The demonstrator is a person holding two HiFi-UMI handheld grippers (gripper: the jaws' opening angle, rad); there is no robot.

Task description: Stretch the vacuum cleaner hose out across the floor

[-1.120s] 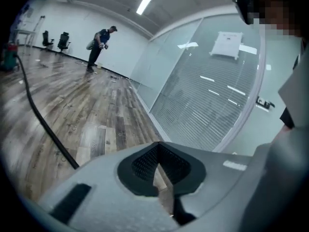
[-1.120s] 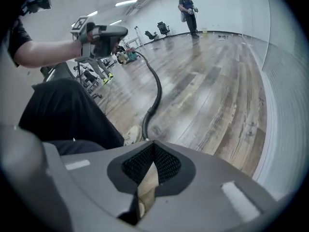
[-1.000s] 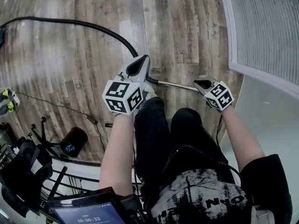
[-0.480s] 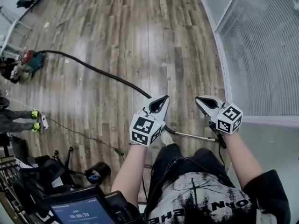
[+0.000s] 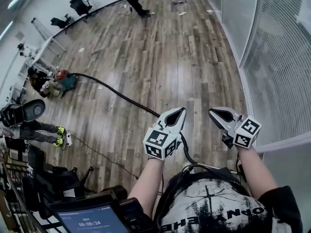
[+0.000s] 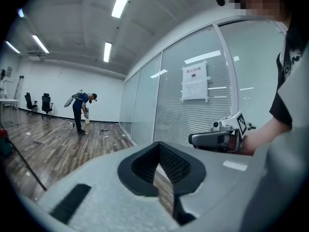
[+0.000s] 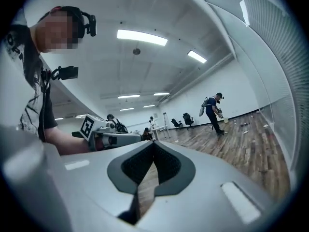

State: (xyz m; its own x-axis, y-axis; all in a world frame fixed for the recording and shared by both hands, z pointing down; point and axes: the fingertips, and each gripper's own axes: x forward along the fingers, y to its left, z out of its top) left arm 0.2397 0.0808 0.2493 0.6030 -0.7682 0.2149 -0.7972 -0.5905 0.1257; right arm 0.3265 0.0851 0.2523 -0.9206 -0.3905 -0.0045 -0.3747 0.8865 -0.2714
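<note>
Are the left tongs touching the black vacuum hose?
Apart. The left gripper view shows the left tongs shut on nothing, while the hose lies on the floor off to their side.

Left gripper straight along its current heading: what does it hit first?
Probably the glass wall; nothing nearer shows in line. The left gripper is shut, empty; the right gripper sits off to the side. Distance unclear.

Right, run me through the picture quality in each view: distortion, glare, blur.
Head view: wide-angle bending curves the glass wall; the floor is evenly lit and the hose sharp. Left gripper view: fisheye, dark corners, ceiling lights blown out, left gripper soft up close. Right gripper view: same fisheye and vignette, right gripper soft.
</note>
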